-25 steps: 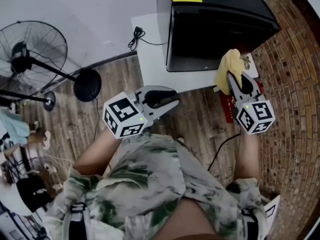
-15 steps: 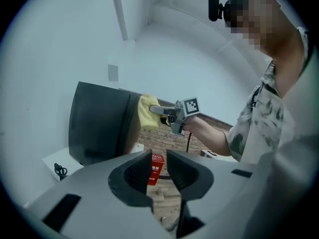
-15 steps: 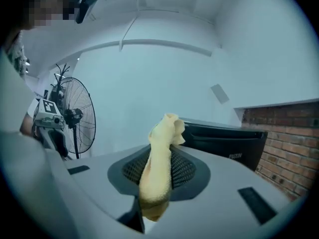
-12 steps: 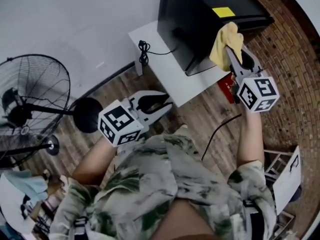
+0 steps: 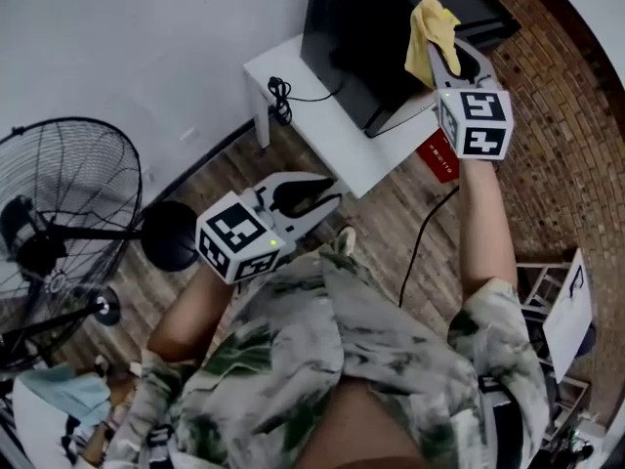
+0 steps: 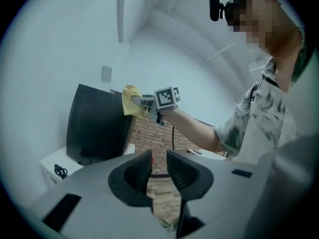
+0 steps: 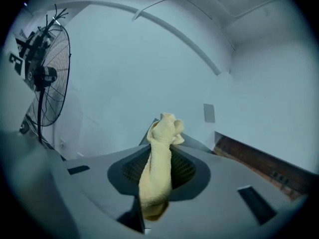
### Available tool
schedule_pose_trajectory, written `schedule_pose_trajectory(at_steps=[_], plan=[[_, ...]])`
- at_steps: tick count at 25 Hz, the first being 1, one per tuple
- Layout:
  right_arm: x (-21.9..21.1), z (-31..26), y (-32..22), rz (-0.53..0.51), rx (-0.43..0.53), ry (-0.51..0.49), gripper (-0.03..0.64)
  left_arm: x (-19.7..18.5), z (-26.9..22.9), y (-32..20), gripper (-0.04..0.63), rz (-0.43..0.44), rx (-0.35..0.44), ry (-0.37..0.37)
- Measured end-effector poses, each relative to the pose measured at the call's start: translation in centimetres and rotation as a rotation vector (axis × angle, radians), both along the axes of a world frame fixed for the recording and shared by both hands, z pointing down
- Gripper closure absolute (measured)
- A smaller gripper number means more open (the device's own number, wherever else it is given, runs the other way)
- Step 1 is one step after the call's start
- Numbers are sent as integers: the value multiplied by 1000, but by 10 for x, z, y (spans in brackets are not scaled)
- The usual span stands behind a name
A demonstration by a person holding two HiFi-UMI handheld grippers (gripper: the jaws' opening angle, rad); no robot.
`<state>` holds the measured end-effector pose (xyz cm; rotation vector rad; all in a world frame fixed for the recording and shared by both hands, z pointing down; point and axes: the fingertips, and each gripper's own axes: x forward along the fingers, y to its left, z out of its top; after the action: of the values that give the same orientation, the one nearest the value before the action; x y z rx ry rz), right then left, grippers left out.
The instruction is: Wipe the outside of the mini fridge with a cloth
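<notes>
My right claw (image 5: 443, 55), clamped on a crumpled yellow cloth (image 5: 427, 27), is at the boxy black mini fridge (image 5: 356, 42) at one o'clock; I judge the wiping barely begun.

Cloth (image 5: 427, 37) pale yellow. Mini fridge (image 5: 356, 37) black. Bench (image 5: 332, 145) white. Floor (image 5: 391, 233): brown wood planks. Wall (image 5: 576, 115) at 3 o'clock: red-brown brick pattern. Shirt (image 5: 322, 360): green-white mottled.
</notes>
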<state>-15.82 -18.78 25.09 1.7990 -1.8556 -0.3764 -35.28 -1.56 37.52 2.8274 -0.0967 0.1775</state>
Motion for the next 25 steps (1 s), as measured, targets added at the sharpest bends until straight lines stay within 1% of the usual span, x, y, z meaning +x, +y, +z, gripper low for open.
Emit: schedule_pose_trajectory(at_steps=[4,7,16,22,25], plan=[[7,16,-11,104,-16,68,517,-14,-1,0,500,5,-10,6],[11,33,-17,147,-40,95,517,-22,1,3,500,5,-14,9],[11,113,-34,202,-143,113,517,-43,12,5,500,-26,-36,2],[8,170,-45,217,-226,82,517,-54,21,-1,500,-52,-51,-18],[10,198,-49,223,-266,89,517,-57,23,-6,500,-63,-51,-20]])
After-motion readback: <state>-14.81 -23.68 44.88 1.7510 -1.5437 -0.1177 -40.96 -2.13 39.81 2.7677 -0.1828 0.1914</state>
